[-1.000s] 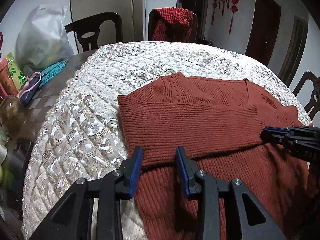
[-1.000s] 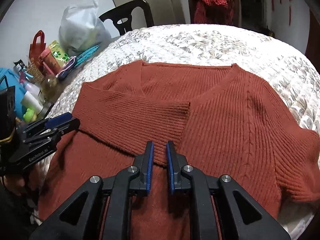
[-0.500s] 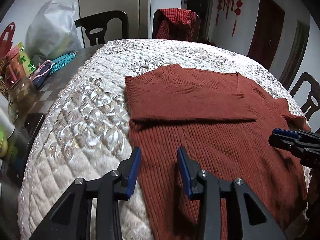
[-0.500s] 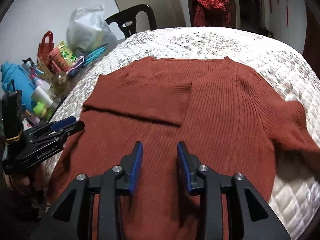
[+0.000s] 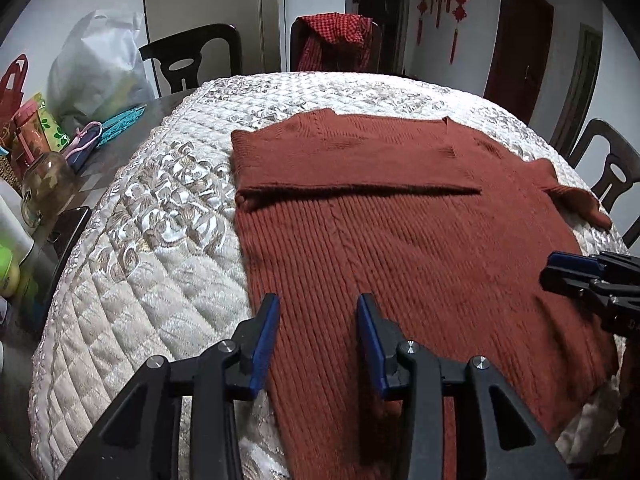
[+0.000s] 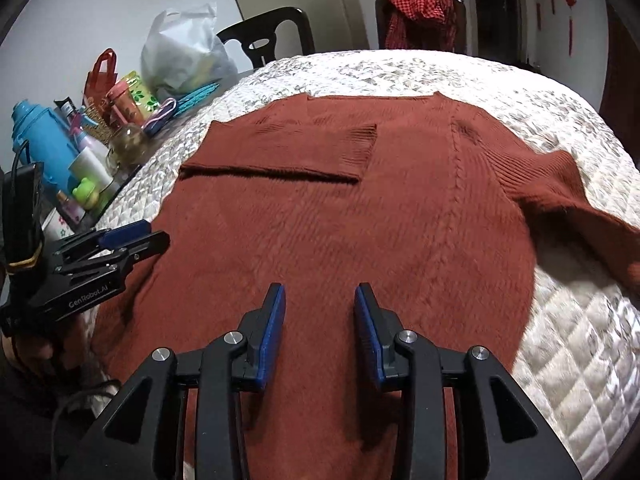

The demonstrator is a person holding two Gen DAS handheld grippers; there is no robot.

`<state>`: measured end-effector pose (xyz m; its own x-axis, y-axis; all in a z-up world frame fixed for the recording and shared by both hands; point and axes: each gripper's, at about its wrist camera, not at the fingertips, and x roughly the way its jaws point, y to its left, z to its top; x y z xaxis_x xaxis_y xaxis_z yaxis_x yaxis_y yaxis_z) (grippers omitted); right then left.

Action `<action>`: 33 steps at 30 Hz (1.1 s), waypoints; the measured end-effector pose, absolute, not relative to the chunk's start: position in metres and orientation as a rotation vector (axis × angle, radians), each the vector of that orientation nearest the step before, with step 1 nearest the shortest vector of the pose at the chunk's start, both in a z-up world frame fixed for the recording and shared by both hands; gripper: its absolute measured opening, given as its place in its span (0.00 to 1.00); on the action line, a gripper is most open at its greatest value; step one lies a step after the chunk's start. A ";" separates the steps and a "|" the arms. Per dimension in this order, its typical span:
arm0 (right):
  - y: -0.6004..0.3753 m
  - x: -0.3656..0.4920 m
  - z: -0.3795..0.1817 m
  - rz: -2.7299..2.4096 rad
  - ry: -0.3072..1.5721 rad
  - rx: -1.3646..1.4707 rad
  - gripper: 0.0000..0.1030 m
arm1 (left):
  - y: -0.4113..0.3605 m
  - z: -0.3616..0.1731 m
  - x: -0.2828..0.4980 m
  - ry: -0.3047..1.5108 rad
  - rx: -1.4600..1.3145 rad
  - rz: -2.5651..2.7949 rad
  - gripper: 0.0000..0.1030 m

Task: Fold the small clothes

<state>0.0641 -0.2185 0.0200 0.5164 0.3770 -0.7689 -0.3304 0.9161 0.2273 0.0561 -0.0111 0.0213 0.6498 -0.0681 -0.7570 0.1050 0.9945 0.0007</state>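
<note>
Rust-red knit sweater (image 5: pixel 400 240) lies flat on the quilted white cover (image 5: pixel 160 240) of a round table, neckline at the far side. One sleeve (image 6: pixel 288 152) is folded across the chest, cuff near the middle; the other sleeve (image 6: pixel 560 196) is spread out sideways toward the cover's edge. Left gripper (image 5: pixel 316 332) hangs over the sweater's near left edge, jaws spread, nothing between the blue pads. Right gripper (image 6: pixel 320 328) hangs over the lower body of the sweater, jaws spread, also empty. Plastic bag (image 6: pixel 180 60), blue bottle (image 6: pixel 36 140) and clutter crowd the bare tabletop beside the cover. Red checked cloth (image 5: pixel 336 36) drapes a far chair
</note>
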 end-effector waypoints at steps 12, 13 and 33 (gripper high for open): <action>-0.255 0.050 0.024 0.344 0.908 0.111 0.36 | -0.011 0.026 0.045 0.841 0.055 -0.077 0.44; -0.256 0.051 0.023 0.338 0.914 0.114 0.36 | -0.011 0.026 0.045 0.839 0.054 -0.078 0.44; -0.289 0.058 0.027 0.266 0.901 0.245 0.44 | -0.029 0.030 0.063 0.830 0.080 -0.128 0.45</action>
<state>0.0582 -0.2888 0.0267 0.5921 0.3279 -0.7361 -0.1240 0.9397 0.3188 0.0635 -0.0289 0.0302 0.6680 -0.0824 -0.7396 0.1446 0.9893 0.0203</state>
